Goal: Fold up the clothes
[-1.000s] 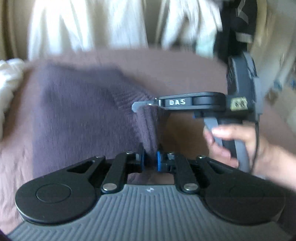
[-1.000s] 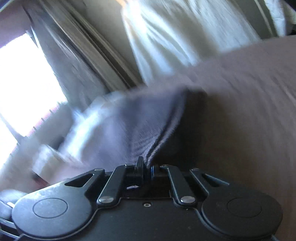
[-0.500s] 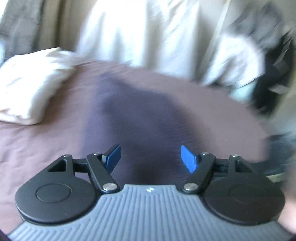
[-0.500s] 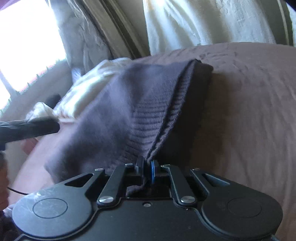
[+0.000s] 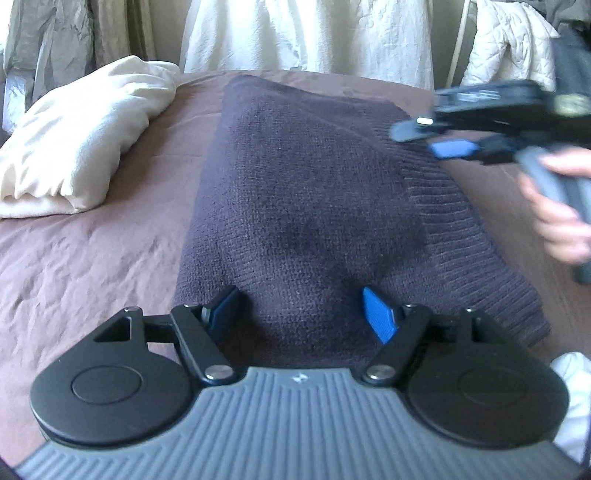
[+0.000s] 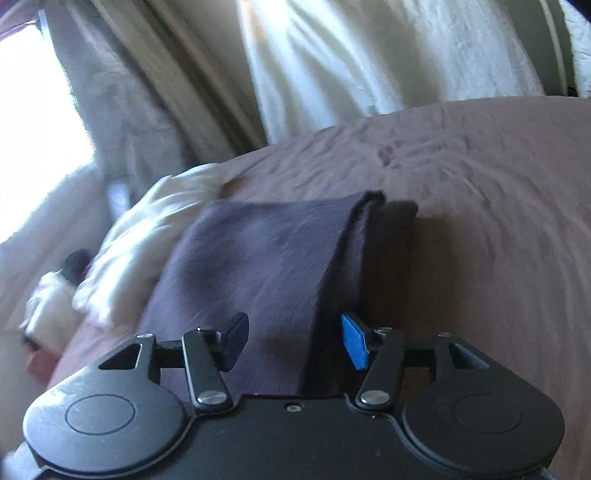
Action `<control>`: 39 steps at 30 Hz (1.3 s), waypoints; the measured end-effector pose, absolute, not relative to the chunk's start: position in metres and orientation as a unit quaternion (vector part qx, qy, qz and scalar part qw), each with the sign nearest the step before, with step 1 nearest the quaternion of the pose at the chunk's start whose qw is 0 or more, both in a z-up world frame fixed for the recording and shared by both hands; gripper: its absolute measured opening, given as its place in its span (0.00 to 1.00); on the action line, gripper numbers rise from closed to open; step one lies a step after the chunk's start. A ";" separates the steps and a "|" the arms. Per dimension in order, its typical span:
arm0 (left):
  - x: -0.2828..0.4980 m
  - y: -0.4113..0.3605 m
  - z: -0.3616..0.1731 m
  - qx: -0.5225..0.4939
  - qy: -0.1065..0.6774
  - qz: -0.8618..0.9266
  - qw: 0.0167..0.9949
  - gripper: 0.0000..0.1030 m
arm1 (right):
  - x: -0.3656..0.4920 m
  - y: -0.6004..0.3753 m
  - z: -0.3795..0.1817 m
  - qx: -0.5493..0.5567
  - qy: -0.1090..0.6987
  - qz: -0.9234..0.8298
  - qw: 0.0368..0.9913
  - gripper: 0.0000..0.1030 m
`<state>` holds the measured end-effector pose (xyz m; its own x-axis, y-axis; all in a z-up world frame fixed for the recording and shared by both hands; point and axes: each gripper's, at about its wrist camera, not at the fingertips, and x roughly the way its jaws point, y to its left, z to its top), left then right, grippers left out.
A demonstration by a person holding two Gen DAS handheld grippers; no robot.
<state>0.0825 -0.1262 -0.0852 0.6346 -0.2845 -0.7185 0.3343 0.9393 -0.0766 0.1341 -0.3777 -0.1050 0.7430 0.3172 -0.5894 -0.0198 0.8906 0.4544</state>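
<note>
Folded purple knit sweater (image 5: 306,206) flat on mauve bedspread (image 5: 92,258), cream pillow (image 5: 81,140) just left of sweater; left gripper (image 5: 301,308) and right gripper (image 6: 293,339) fingers spread, released, grasping nothing

A bed (image 5: 92,251) covered in a wrinkled mauve-brown sheet (image 6: 480,192) fills the lower part of both views. Near its far left corner lies a cream pillow (image 5: 77,144), rumpled and catching the light. Beyond the bed's far edge hang pale, creased curtains (image 5: 306,33), white at the middle and greyer toward the left. A white quilted jacket (image 5: 506,40) hangs at the far right. In the right wrist view, bright daylight pours through a window (image 6: 33,125) at the left, washing out that side.
</note>
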 end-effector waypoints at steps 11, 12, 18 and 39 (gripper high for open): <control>0.087 -0.113 -0.074 0.015 0.390 -0.197 0.900 0.71 | 0.137 -0.423 -0.111 0.210 0.323 -0.048 0.921 0.13; 0.088 -0.107 -0.067 0.004 0.383 -0.207 0.900 0.71 | 0.129 -0.434 -0.113 0.254 0.326 -0.030 0.910 0.16; 0.142 -0.044 -0.044 -0.115 0.396 -0.198 0.889 0.84 | 0.093 -0.448 -0.112 0.361 0.345 0.085 0.862 0.85; 0.210 -0.087 -0.069 -0.025 0.468 -0.251 0.847 0.39 | 0.128 -0.332 -0.092 0.176 0.327 0.139 0.918 0.46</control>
<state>0.2096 -0.0873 -0.0690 0.4357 -0.4479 -0.7807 0.4020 0.8729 -0.2765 0.1281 -0.3325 -0.0918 0.7480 0.3709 -0.5504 -0.1408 0.8990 0.4146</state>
